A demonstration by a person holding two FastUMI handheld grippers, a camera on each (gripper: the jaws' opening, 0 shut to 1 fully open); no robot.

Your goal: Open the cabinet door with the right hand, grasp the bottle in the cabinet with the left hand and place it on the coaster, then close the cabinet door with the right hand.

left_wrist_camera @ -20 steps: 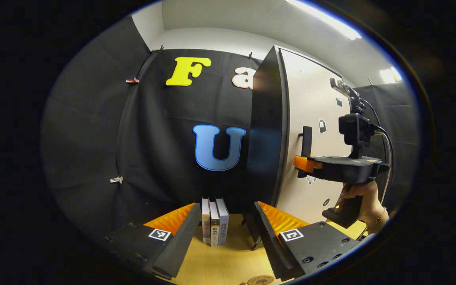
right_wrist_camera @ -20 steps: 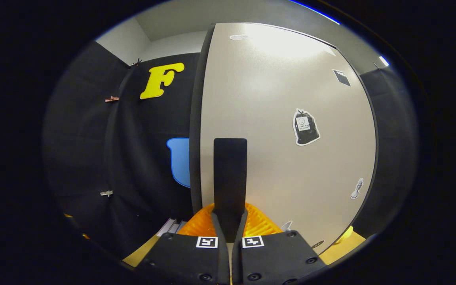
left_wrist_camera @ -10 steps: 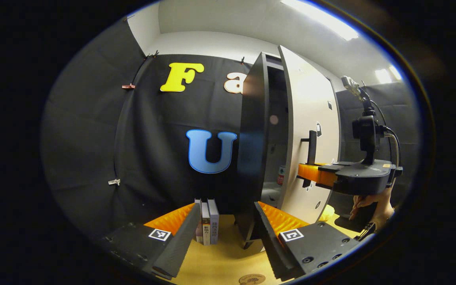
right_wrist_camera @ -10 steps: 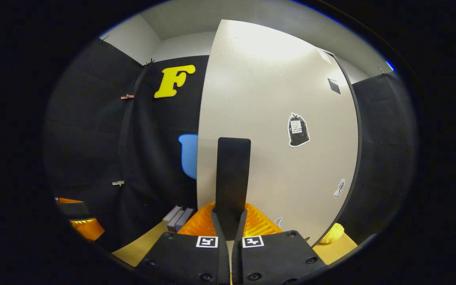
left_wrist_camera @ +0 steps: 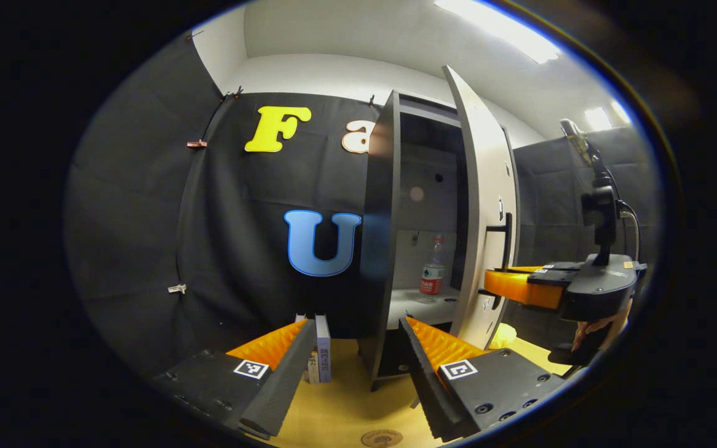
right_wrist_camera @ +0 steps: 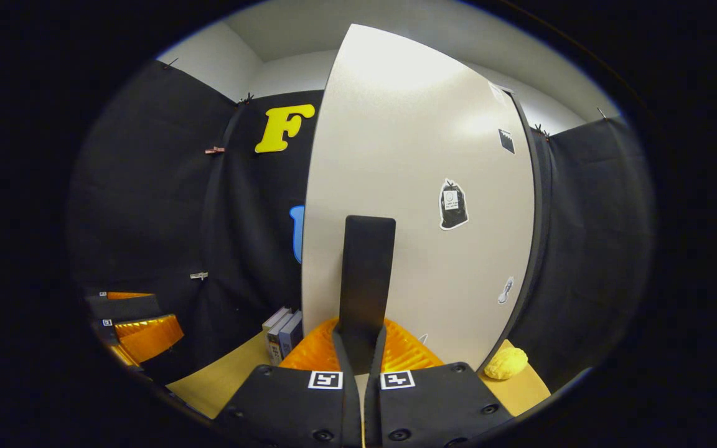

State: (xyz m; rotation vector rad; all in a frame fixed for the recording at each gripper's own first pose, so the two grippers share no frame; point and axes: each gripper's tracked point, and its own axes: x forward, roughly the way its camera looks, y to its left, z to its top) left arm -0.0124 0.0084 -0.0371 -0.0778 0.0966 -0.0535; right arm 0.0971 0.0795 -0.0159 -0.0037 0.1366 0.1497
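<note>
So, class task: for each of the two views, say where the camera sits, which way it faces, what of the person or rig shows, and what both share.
Left gripper view: rides the left gripper, jaws apart, facing the open cabinet and the bottle inside; the right gripper and a hand show at right.
Right gripper view: rides the right gripper, jaws shut on the door handle, facing the door close up.
Shared: door, handle, books, yellow sponge, both grippers.

The round wooden coaster [left_wrist_camera: 381, 438] is cut off by the lower edge. The small clear bottle's red label [left_wrist_camera: 432, 287] is too small to read. The person's hand [left_wrist_camera: 595, 325] is mostly hidden behind the black right gripper body [left_wrist_camera: 589, 289].
</note>
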